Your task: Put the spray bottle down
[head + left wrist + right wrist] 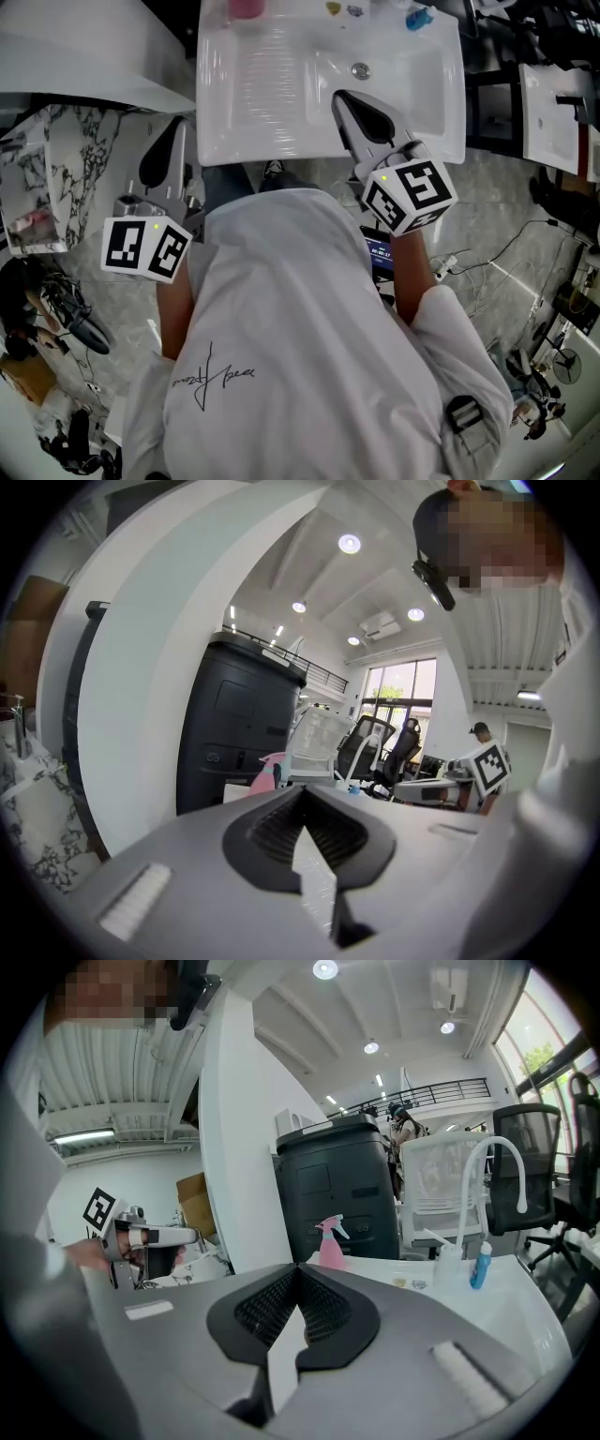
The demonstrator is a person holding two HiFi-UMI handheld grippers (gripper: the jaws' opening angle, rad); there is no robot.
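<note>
The pink spray bottle [247,7] stands upright by itself on the back ledge of the white sink [281,141], at its far left. It also shows in the right gripper view as a pink spray bottle [330,1241] ahead of the jaws, and partly in the left gripper view as a pink bottle [267,772]. My right gripper [342,98] hovers over the sink's front part, shut and empty; its jaws [298,1269] meet at the tip. My left gripper [176,124] hangs left of the sink's front corner, also shut with nothing in it [302,791].
A small blue bottle [417,17] and a curved white faucet [487,1162] sit at the sink's back right. A black bin [342,1185] stands behind the sink. A marble-patterned counter [56,178] lies to the left. Cables [525,253] run over the floor at the right.
</note>
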